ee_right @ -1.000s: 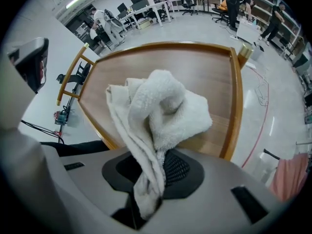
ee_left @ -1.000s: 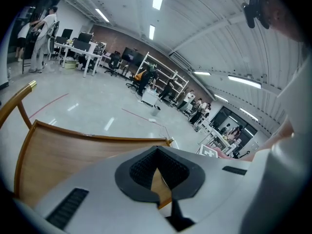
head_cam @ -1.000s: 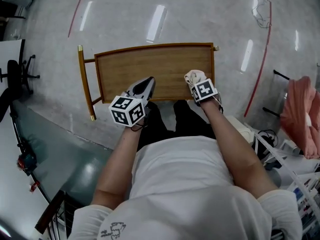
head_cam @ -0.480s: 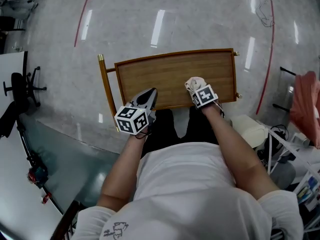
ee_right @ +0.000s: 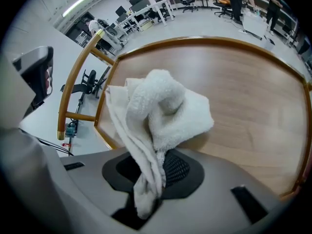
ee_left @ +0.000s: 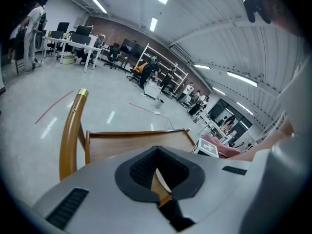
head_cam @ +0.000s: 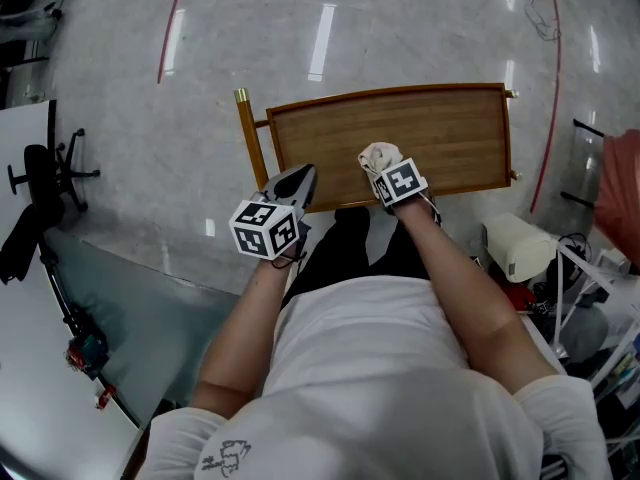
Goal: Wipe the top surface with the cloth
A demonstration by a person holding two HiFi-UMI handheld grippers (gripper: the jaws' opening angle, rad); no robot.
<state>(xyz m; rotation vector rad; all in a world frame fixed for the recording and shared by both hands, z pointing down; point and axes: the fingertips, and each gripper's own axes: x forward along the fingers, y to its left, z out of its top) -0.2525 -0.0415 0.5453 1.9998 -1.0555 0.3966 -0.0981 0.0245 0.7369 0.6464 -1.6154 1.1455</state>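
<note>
A wooden cart top [head_cam: 430, 133], rimmed all round, has a brass-tipped handle [head_cam: 250, 138] at its left end. My right gripper [head_cam: 384, 168] is shut on a bunched white cloth [head_cam: 380, 155], which rests over the top's near edge around its middle. In the right gripper view the cloth [ee_right: 161, 108] hangs from the closed jaws above the wood [ee_right: 248, 106]. My left gripper [head_cam: 297, 179] is shut and holds nothing. It sits at the near left corner, and its view shows the handle [ee_left: 70, 130] and the tray [ee_left: 131, 140] ahead.
The cart stands on a glossy grey floor marked with red tape [head_cam: 547, 118]. An office chair [head_cam: 40, 183] and a white table [head_cam: 20, 308] are at the left. A white box [head_cam: 515, 246], cables and a pink cloth [head_cam: 625, 193] crowd the right side.
Both grippers have shifted left along the cart's near edge: the cloth went from the right end to about the middle. The cloth stays gripped.
</note>
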